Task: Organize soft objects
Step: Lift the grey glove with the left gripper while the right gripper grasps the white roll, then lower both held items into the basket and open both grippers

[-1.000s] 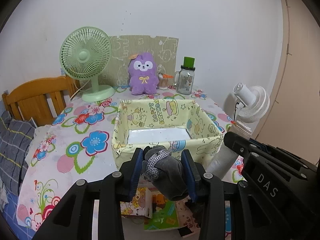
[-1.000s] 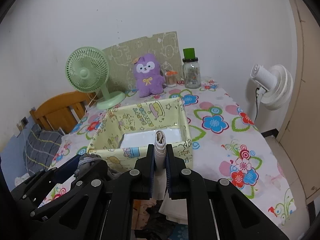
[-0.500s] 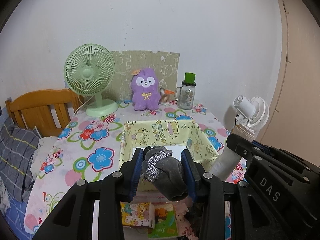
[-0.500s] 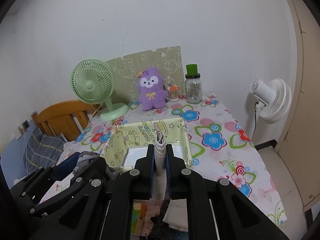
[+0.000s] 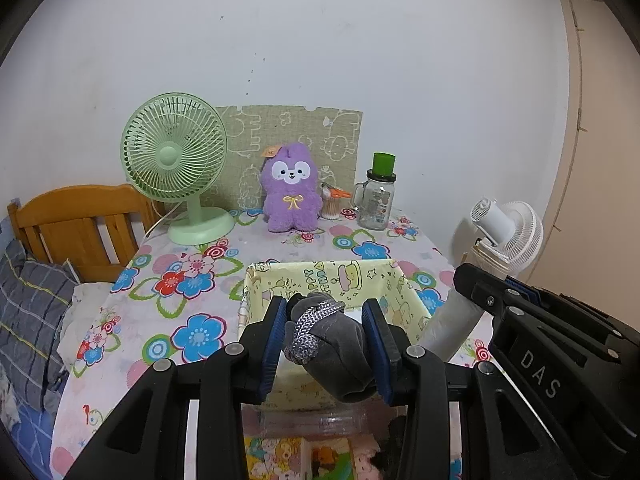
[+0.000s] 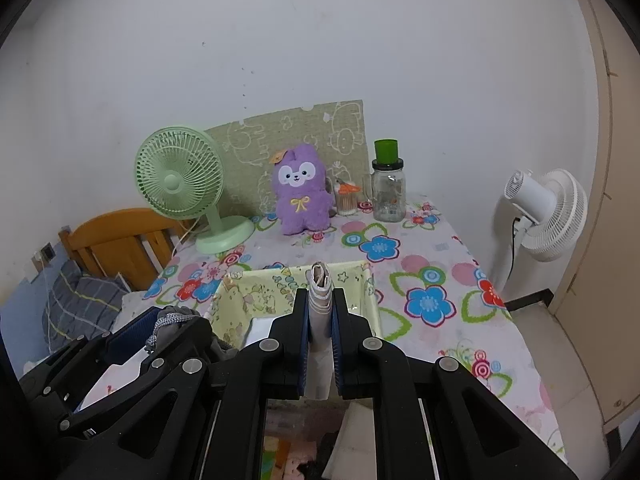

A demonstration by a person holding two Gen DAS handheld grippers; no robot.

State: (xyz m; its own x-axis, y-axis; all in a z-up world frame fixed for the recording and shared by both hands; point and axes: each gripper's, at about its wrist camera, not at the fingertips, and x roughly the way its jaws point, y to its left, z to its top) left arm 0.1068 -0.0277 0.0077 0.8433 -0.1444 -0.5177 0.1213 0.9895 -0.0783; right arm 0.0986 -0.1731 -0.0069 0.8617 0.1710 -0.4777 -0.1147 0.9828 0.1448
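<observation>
Two blue pads of the left gripper point(image 5: 325, 338) pinch one rolled grey sock point(image 5: 334, 350), held in the air in front of the yellow box point(image 5: 320, 276). From the left wrist, that box sits near the tabletop's point(image 5: 160, 312) front edge, and the flowered cloth to its left lies bare out to the side edge by the wooden headboard point(image 5: 76, 224). Along the back wall stand one green fan point(image 5: 176, 168), one purple plush point(image 5: 292, 192) and one jar point(image 5: 378, 196). The right gripper point(image 5: 472, 312) enters from the right, carrying a white roll point(image 5: 448, 328).

From the right wrist, the right gripper point(image 6: 320, 316) is pressed together on one rolled white cloth point(image 6: 319, 308), upright between its pads, over the box's point(image 6: 256, 292) near rim. Right of the box the tabletop point(image 6: 440, 280) runs bare to its edge, with one white fan point(image 6: 548, 212) beyond on the floor. At lower left the left gripper point(image 6: 160, 332) carries the sock point(image 6: 172, 318).
</observation>
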